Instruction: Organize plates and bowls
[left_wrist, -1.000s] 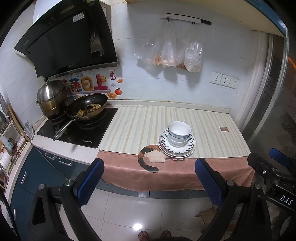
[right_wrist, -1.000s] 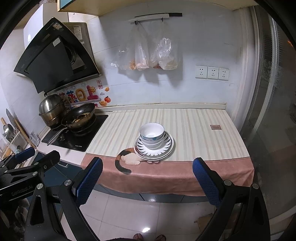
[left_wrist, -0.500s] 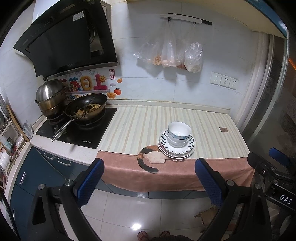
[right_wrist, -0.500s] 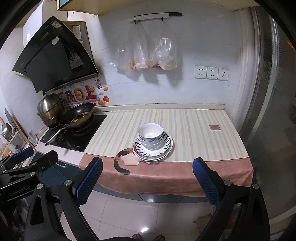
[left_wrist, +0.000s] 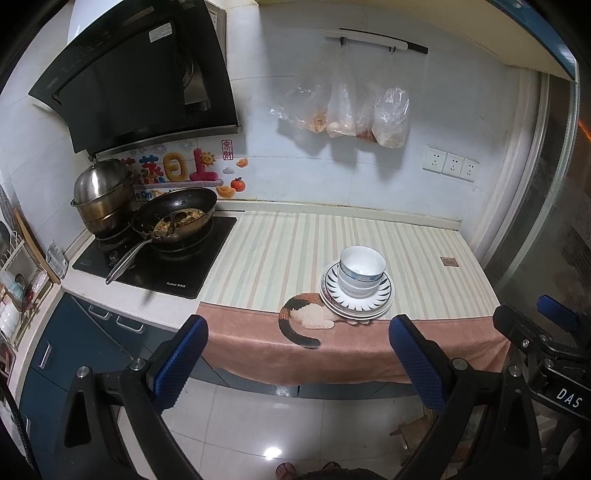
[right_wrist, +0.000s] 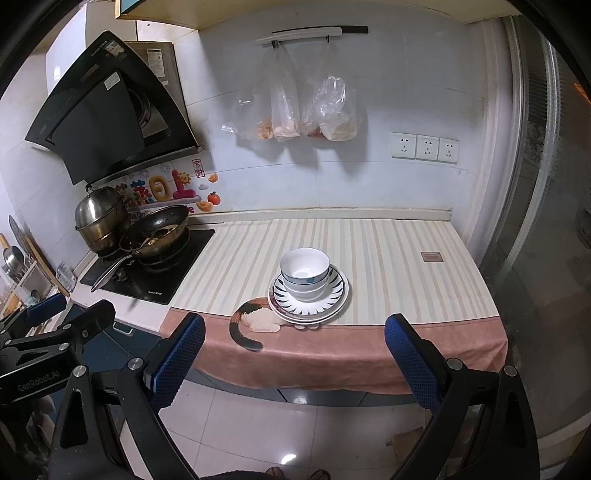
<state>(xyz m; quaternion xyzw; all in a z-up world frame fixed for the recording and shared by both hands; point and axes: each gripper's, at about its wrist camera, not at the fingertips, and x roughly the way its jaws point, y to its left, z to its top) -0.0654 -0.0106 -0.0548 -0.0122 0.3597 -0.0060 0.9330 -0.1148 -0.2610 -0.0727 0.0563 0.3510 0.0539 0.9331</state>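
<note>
Two nested white bowls (left_wrist: 362, 267) with blue bands stand on a small stack of plates (left_wrist: 384, 293); the top plate has a black-striped rim. The stack sits near the front edge of the counter, beside a cat motif on the cloth. The right wrist view shows the same bowls (right_wrist: 304, 271) and plates (right_wrist: 334, 295). My left gripper (left_wrist: 299, 363) hangs open and empty over the floor, short of the counter. My right gripper (right_wrist: 293, 363) is also open and empty, level with it and to its right.
A pink-edged striped cloth (left_wrist: 351, 350) covers the counter. At the left, a hob carries a wok (left_wrist: 177, 218) with food and a steel pot (left_wrist: 99, 195) under a black hood. Plastic bags (left_wrist: 347, 110) hang on the wall. A glass door (left_wrist: 546, 184) bounds the right.
Both views drift only slightly. The dishes have not moved and both grippers stay open.
</note>
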